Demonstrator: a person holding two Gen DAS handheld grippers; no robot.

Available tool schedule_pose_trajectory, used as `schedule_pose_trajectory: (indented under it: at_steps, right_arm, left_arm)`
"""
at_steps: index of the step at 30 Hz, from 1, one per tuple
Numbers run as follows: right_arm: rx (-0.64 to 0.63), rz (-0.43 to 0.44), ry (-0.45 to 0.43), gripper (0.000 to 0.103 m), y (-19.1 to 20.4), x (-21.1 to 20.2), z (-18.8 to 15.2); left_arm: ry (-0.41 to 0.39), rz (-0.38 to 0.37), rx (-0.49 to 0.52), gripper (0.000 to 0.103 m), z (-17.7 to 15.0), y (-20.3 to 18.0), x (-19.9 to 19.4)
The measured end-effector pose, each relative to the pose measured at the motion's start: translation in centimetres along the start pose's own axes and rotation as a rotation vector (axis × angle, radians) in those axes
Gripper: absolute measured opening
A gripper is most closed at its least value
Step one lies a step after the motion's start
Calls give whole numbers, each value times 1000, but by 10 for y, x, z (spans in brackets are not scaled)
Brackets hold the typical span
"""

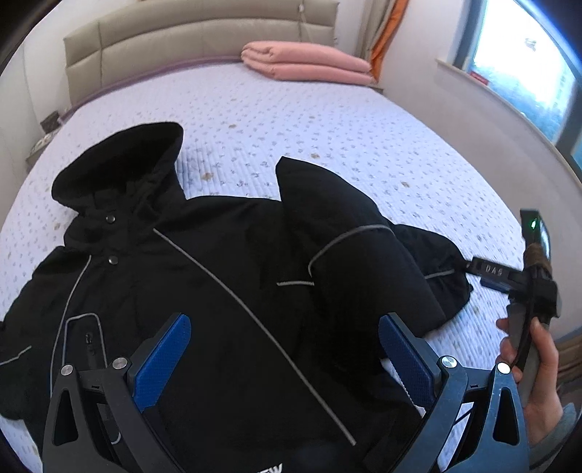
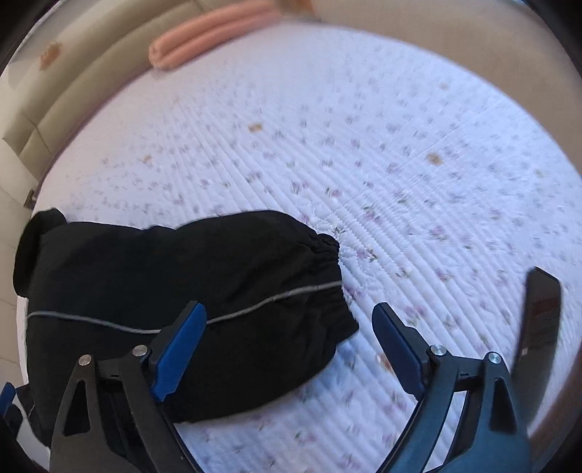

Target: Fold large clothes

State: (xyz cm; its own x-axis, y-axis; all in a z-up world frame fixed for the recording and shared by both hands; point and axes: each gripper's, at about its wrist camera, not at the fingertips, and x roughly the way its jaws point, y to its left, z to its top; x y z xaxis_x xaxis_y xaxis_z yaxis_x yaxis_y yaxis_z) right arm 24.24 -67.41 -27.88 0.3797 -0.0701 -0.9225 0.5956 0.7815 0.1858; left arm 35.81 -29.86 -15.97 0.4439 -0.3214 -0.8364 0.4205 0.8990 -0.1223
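A black hooded jacket (image 1: 203,276) with thin grey piping lies front up on the bed, hood (image 1: 123,171) toward the headboard. My left gripper (image 1: 283,345) hovers open above the jacket's chest, its blue pads (image 1: 163,356) wide apart and pressing on nothing. One sleeve (image 1: 363,262) bends out to the right and ends in a gathered cuff (image 2: 323,251). My right gripper (image 2: 289,338) stands open over that sleeve end, one finger above the black cloth, the other above the sheet. In the left wrist view the right gripper (image 1: 480,276) sits just beside the cuff, held by a hand (image 1: 534,367).
The bed carries a pale lilac quilted sheet (image 1: 291,120) with small flowers. A folded pink blanket (image 1: 309,62) lies by the beige padded headboard (image 1: 200,32). A window (image 1: 527,72) and wall run along the bed's right side. A nightstand (image 1: 43,142) stands at the left.
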Motion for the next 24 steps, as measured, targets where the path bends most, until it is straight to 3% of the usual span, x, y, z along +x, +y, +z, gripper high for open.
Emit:
schedule_pose_trajectory:
  at_steps: [7,9,11,13,16,20,24]
  right_arm:
    - [47,116,143,90,-23,40,7]
    - [15,122,147,89,-20,45,4]
    - [-21,122,129,59,-14,42,4]
    - [-48,148,133,45,-7,39,6]
    - [-64,181,95,39,0,17,17]
    - [-112,71,-41,38,-7,-40,38]
    - [-63,-133,-207,38,-56,-103,70]
  left_arm:
    - [52,29,-29,103,21,-9,23]
    - [63,32,-37,103,25,-12,29]
    - [66,38,-32,103,29,-17,33]
    - [61,46,-22,103,34,-23,36]
    - [46,48,-5,102,43,-33,39]
    - [31,14,40,102,56,-58,42]
    - [37,-76,93,102,67,-92,56]
